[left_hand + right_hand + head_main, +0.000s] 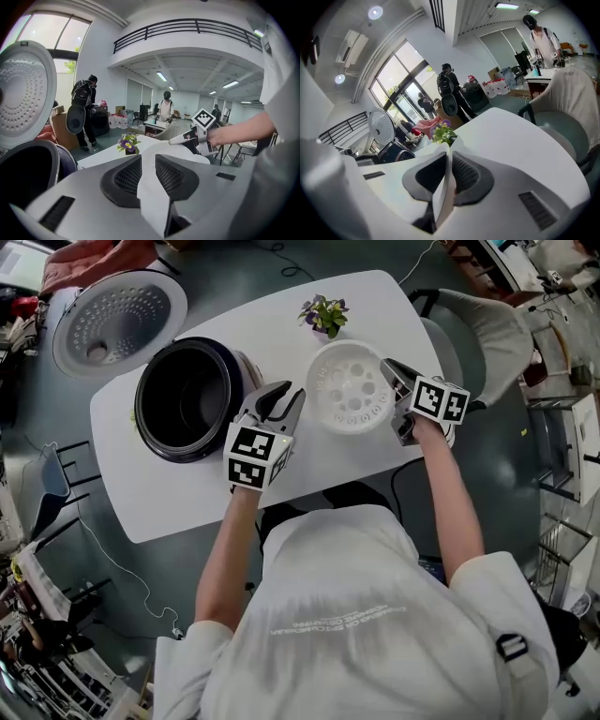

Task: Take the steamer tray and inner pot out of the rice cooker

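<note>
The white perforated steamer tray [349, 385] is over the white table [187, 502], to the right of the rice cooker [155, 442]. My left gripper [289, 396] is shut on the tray's left rim, and the white rim [151, 187] fills the gap between its pads. My right gripper [390, 395] is shut on the tray's right rim, which shows as a thin white edge [440, 187] between its pads. The dark inner pot [183, 395] sits inside the cooker body. The cooker's lid [117, 320] stands open at the back left. I cannot tell whether the tray touches the table.
A small potted plant [324, 315] with purple flowers stands just behind the tray. A grey chair [487, 334] is at the table's right end. The cooker's cord trails off the table's left side. People stand far off in the room.
</note>
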The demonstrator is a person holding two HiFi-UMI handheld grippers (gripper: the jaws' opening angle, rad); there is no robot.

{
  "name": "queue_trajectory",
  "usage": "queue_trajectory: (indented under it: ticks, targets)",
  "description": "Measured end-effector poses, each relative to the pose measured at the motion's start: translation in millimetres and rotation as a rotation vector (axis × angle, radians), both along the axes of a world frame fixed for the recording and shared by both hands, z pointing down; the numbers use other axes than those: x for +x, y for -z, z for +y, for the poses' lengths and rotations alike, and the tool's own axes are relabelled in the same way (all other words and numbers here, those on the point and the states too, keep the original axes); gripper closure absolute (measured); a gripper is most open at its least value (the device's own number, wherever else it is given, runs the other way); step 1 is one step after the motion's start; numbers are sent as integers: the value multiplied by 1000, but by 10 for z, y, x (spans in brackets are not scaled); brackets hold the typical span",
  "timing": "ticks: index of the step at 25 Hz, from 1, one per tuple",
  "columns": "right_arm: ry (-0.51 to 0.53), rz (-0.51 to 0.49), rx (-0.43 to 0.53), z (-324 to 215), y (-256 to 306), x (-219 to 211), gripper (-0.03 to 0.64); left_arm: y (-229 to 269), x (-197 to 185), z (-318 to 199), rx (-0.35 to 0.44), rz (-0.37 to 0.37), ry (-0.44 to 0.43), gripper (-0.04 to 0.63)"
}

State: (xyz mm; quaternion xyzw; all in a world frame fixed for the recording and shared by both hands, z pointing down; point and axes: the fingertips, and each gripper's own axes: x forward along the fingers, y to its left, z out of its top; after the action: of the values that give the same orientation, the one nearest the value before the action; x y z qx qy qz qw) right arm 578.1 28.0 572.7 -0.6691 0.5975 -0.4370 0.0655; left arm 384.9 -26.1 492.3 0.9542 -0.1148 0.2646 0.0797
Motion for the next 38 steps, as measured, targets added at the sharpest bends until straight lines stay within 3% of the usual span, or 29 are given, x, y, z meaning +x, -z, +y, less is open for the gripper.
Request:
queue_trajectory:
  ticks: [8, 21, 33, 38]
  targets:
    - [28, -21, -54, -94, -491, -46, 559, -276, -36, -22, -53, -51, 12, 492]
    - [-5, -62, -121, -126, -982, 156, 546, -390, -116, 66, -71, -79, 31, 492]
    - [42, 1, -119, -215, -1054, 266, 502, -416, -171, 162, -74, -77, 55, 492]
    - [77, 110, -121, -98, -900, 333, 457, -386, -100, 191, -57, -60, 31, 492]
